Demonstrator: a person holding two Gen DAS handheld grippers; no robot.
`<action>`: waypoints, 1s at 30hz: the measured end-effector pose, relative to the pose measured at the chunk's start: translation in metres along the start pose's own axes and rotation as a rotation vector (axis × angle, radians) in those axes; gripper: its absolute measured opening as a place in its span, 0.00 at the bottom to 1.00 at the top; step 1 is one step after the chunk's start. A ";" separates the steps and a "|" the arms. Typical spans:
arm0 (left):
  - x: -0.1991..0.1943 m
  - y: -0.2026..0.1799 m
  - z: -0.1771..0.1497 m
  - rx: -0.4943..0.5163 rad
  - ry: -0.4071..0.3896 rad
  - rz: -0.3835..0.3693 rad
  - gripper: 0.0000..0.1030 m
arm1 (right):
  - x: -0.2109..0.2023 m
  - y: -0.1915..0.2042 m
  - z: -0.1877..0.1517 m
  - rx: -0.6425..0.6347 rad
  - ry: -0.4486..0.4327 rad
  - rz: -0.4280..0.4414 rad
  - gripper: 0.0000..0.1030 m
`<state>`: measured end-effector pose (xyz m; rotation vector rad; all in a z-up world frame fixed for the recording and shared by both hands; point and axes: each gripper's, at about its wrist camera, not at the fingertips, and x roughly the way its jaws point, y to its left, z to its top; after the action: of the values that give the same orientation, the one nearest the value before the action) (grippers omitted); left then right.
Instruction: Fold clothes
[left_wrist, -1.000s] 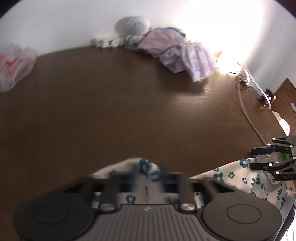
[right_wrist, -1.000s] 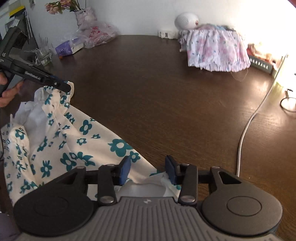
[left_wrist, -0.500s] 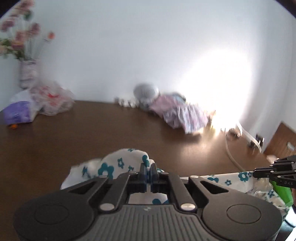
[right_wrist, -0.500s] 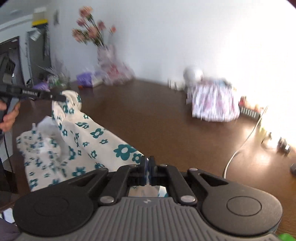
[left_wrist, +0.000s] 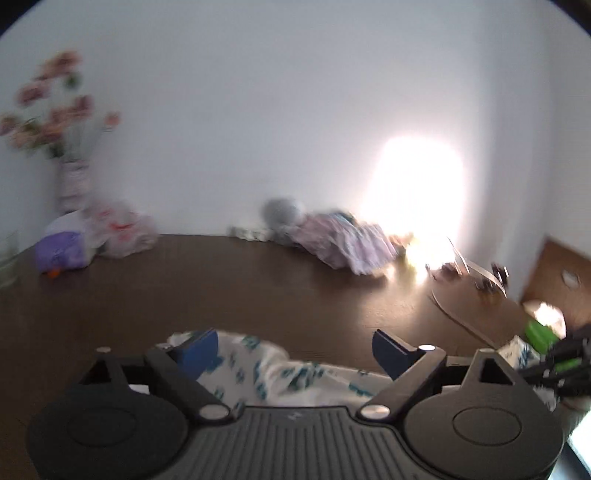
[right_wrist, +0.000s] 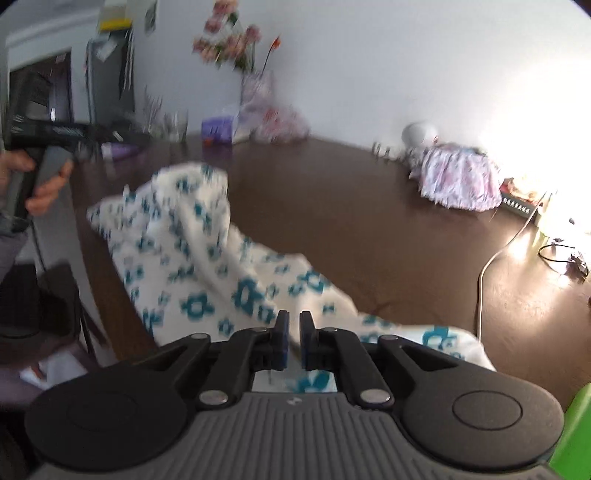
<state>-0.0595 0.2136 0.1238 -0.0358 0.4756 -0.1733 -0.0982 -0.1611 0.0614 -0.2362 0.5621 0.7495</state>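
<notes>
The left hand-held gripper (left_wrist: 291, 349) has let go of the floral garment (left_wrist: 266, 369), jaws opening.

Home room: brown table (left_wrist: 258, 280), flower vase (left_wrist: 72, 184), clothes pile (right_wrist: 458, 177).

Flowers (left_wrist: 48, 99) motion-blurred; floral garment (right_wrist: 192, 236) print smeared, near edge hidden under right gripper (right_wrist: 291, 339) body.

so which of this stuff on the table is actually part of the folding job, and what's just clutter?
In the job:
- white garment with teal flowers
- left gripper, jaws opening, off the cloth
- right gripper, nearly closed on the garment's edge

Lying about:
- pink floral garment
- flower vase
- plastic bag
- purple pack
- white cable
</notes>
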 end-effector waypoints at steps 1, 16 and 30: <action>0.019 0.002 0.010 -0.023 0.063 0.004 0.87 | 0.000 0.000 0.000 0.014 -0.022 -0.003 0.07; 0.060 0.037 -0.018 -0.343 0.030 -0.049 0.05 | 0.045 0.022 -0.008 0.112 -0.027 0.042 0.19; -0.021 -0.015 -0.125 -0.308 -0.070 0.216 0.07 | 0.036 0.029 0.000 0.139 -0.094 0.047 0.30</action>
<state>-0.1375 0.2031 0.0230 -0.2899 0.4292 0.1142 -0.0971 -0.1198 0.0417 -0.0586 0.5297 0.7592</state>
